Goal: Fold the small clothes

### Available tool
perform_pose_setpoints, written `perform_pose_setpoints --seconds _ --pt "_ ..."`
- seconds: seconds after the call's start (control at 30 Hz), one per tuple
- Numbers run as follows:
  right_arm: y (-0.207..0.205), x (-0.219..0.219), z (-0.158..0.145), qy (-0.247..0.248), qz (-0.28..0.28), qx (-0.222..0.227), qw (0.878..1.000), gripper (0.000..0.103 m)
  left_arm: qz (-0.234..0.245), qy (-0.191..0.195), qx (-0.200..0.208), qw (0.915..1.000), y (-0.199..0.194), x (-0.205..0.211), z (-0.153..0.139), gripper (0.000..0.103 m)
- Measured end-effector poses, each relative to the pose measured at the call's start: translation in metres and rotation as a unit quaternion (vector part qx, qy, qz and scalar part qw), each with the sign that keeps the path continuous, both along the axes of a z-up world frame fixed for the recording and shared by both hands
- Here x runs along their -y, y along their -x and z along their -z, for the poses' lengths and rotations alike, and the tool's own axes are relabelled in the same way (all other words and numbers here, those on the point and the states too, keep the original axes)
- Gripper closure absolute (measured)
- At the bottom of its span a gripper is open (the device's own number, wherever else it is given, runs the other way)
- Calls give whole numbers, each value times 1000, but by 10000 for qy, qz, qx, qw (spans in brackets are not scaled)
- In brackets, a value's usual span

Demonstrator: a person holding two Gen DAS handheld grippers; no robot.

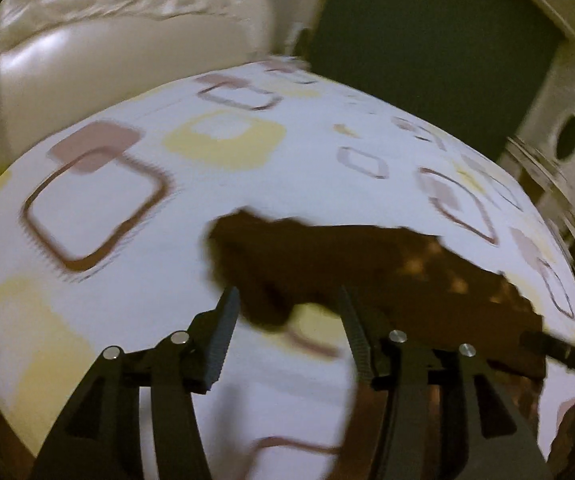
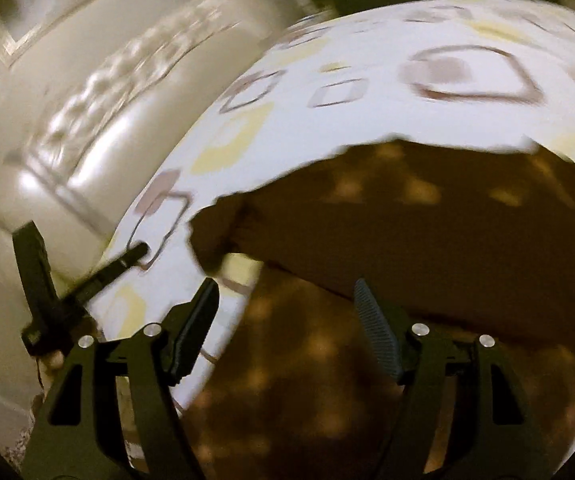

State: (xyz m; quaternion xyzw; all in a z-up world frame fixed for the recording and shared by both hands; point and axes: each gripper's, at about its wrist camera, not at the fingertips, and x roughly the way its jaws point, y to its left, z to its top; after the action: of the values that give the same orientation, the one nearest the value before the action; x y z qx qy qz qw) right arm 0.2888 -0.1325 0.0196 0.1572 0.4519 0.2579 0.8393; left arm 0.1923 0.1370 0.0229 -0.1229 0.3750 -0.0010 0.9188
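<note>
The brown spotted garment (image 2: 427,240) lies part-folded on the patterned bedsheet (image 1: 127,208), and both the left gripper (image 1: 287,320) and right gripper (image 2: 287,312) hover above it, spread and empty, probably between folds.

was a white tablecloth (image 1: 135,300) printed with brown and yellow rounded squares, spread flat. bore a brown garment (image 2: 427,240) with pale spots, folded over itself, blurred in both views.
</note>
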Motion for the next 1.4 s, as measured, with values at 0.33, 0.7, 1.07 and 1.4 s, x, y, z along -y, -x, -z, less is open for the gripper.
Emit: perform_pose_setpoints --seconds 0.33,0.7,1.07,1.4 --pt "-71 -217 4 1306 -1384 242 9814 33 -293 340 -283 9986 19 -67 43 51" --pt "-120 -295 68 2537 -1302 85 9584 33 -379 559 -188 9975 -5 -93 53 31" --pt "-127 -231 53 926 -850 -333 9915 92 -217 750 -319 9964 -18 -88 65 26" --pt "-127 -162 72 -123 -440 -947 9945 92 7 727 -443 9964 -32 -59 67 26"
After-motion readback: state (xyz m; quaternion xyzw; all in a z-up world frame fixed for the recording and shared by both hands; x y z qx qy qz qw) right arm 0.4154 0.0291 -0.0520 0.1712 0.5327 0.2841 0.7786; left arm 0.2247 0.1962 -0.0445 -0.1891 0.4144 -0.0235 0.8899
